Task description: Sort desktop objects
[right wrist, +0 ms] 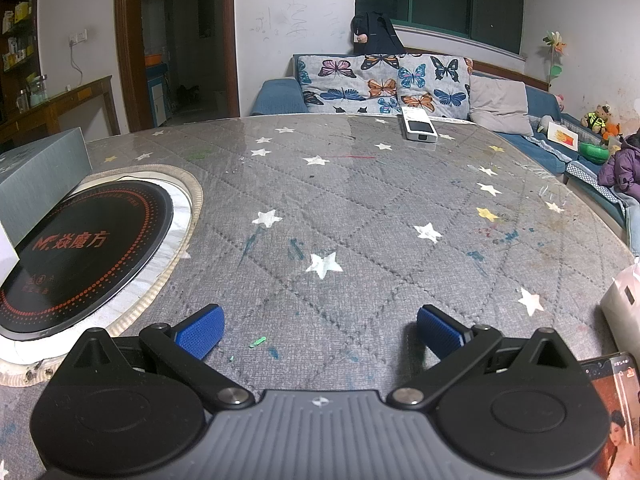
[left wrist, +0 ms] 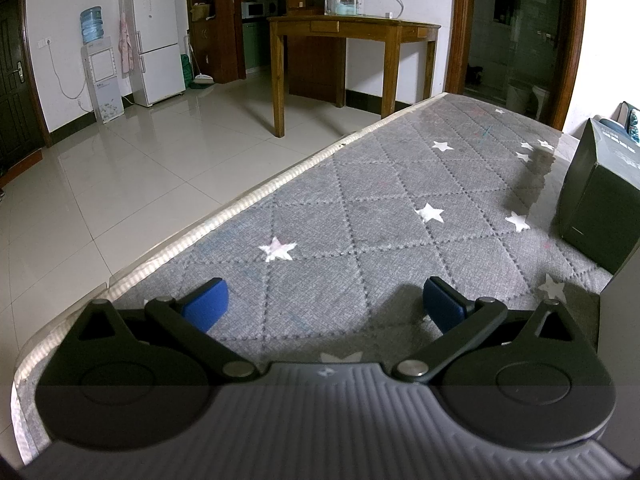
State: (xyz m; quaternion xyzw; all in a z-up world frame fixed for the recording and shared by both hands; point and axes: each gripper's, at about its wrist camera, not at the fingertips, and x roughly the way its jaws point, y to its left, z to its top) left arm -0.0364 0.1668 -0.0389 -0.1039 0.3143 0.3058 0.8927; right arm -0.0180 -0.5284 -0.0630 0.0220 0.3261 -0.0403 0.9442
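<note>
The small white-and-grey rectangular device (right wrist: 419, 129) is lying far across the grey star-quilted table (right wrist: 360, 208), long axis pointing away, straight ahead of the right gripper (right wrist: 318, 330), nearer than the left gripper (left wrist: 324, 304); both are gaping empty.

I hold my left gripper (left wrist: 324, 304) low and level, jaws spread wide, empty; my right gripper (right wrist: 320, 332) likewise gapes, gripping nothing.

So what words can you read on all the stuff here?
"焱魔方", in orange after a logo: on the round black cooktop.
Small print on the cooktop's near edge: too small.
Dark box lettering: blurred.
Fridge stickers: too small.
Phone screen: unreadable.
</note>
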